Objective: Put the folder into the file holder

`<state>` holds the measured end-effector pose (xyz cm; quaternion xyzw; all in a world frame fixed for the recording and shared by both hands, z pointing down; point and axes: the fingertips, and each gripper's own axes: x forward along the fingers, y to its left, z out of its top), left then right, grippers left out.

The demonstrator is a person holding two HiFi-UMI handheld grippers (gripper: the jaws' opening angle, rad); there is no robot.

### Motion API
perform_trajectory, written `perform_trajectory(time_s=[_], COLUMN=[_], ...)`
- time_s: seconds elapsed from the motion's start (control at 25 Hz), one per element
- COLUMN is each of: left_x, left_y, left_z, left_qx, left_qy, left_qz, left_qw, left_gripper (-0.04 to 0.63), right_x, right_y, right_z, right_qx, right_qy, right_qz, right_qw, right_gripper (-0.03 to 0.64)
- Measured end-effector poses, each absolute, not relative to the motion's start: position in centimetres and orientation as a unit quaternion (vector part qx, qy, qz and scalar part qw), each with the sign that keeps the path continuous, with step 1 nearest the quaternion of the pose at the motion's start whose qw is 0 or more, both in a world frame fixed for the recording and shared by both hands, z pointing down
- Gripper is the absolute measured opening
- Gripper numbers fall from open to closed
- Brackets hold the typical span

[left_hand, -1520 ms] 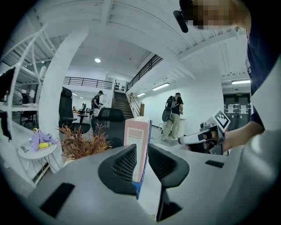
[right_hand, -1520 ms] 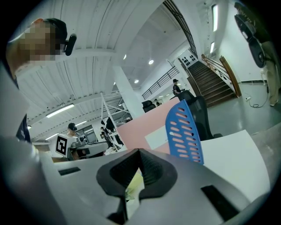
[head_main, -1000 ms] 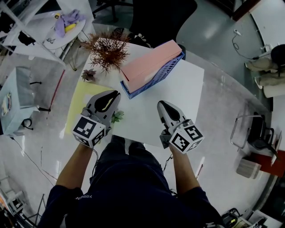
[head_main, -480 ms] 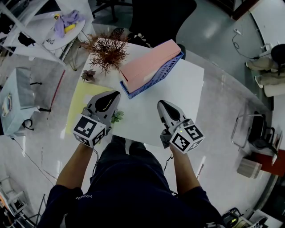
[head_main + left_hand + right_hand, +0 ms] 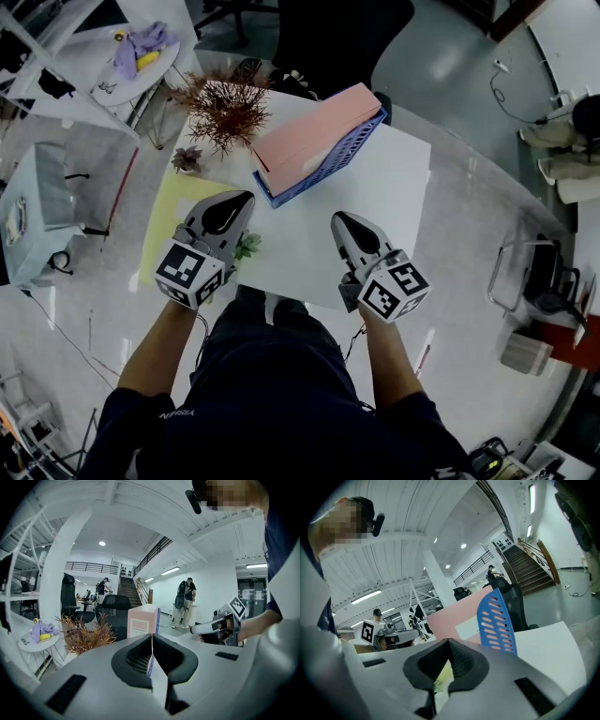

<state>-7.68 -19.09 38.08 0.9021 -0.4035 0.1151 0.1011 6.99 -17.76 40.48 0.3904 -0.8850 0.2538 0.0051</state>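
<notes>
A pink folder stands inside the blue perforated file holder at the far side of the white table. The left gripper view shows the folder ahead, and the right gripper view shows the folder behind the holder's blue end. My left gripper hovers at the table's near left, short of the holder, jaws shut and empty. My right gripper hovers at the near middle with its jaws also meeting on nothing. Neither gripper touches the holder.
A dried reddish plant and a small succulent stand left of the holder. A yellow sheet lies at the table's left edge, with a small green plant by my left gripper. A black chair is behind the table.
</notes>
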Motion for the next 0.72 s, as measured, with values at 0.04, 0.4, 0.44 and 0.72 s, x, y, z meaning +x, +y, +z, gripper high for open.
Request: perform_trajectory(time_s=[0.04, 0.4, 0.44, 0.72], left_x=[-7.66, -7.65, -7.64, -7.52], left_y=[-19.14, -19.29, -19.31, -19.47], left_z=[38.05, 38.3, 38.32, 38.52], left_qx=[0.902, 0.901, 0.901, 0.9], left_qy=[-0.404, -0.405, -0.405, -0.406], left_qz=[0.114, 0.118, 0.117, 0.117], left_qw=[0.101, 0.103, 0.103, 0.104], left_gripper=[0.037, 0.037, 0.037, 0.036], right_x=[6.98, 7.0, 7.04, 7.08], right_y=[-17.77, -17.85, -17.84, -17.97], right_z=[40.5, 40.6, 40.64, 40.71], right_qx=[0.39, 0.39, 0.39, 0.388], right_qy=[-0.885, -0.885, -0.885, -0.886], right_qz=[0.254, 0.254, 0.254, 0.254], right_qw=[0.005, 0.004, 0.004, 0.004], right_gripper=[0.003, 0.003, 0.003, 0.003])
